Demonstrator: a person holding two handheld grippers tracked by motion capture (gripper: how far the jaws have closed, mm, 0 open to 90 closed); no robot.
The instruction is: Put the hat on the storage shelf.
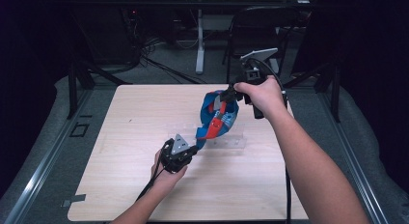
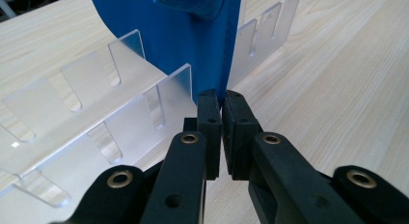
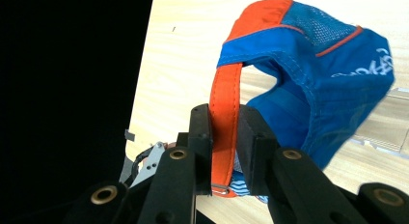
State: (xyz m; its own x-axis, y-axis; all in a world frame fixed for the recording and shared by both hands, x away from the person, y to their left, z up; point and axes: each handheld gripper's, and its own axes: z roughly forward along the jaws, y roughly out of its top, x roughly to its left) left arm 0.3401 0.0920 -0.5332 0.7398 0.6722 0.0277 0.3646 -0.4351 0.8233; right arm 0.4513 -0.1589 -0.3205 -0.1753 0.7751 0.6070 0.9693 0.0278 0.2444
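High view looks down; gripper views sit close, sharing the cap (image 1: pixel 218 119).

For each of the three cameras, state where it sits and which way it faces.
High view: above the near table edge, looking forward and down at the pale wooden table; both forearms, left gripper and right gripper show.
Left gripper view: along shut jaws pinching the blue and orange cloth cap, beside the clear slotted plastic rack.
Right gripper view: along jaws clamping the cap's orange strap.
All three share the cap.

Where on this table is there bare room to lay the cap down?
Bare wood lies left of the clear slotted rack and along the table near edge. The middle is crowded: rack, blue-and-orange cap, left gripper, right gripper.
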